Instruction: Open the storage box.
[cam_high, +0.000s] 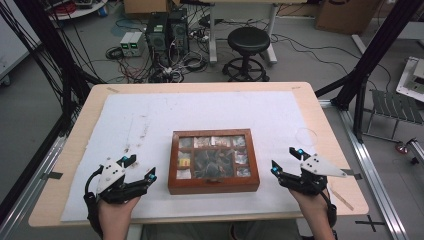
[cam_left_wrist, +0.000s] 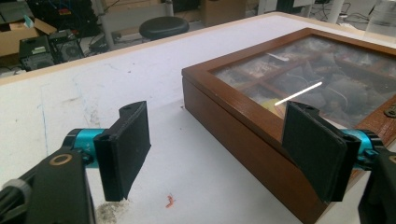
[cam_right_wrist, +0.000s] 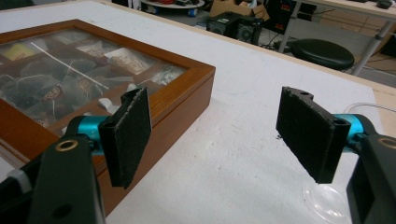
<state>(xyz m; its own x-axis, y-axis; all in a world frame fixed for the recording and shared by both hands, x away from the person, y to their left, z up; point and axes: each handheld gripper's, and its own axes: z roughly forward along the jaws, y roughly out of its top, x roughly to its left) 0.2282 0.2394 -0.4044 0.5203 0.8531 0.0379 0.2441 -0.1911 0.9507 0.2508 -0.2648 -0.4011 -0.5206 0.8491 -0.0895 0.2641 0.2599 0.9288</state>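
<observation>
A wooden table (cam_high: 320, 107) carried a large white sheet (cam_high: 150, 120) that covered most of its top, and on the near middle of that sheet sat a shut brown wooden box (cam_high: 214, 184) with a glass lid, through which small compartments of wrapped tea bags (cam_high: 206, 162) could be made out. Beyond the table a black stool (cam_high: 248, 41) stood on the floor near a tangle of cables. The left gripper (cam_high: 138, 168) rested on the sheet just left of the box, its jaws spread wide with nothing between them; in the left gripper view one jaw stood over bare sheet and the other in front of the box's near corner, and whether it touched the wood I could not tell. The right gripper (cam_high: 285, 159) lay just right of the box, likewise released and empty, with one jaw before the box's side wall in the right gripper view. A clear round disc (cam_right_wrist: 329, 200) lay on the sheet by the right gripper. A tiny reddish scrap (cam_left_wrist: 169, 201) lay on the sheet near the left gripper.
</observation>
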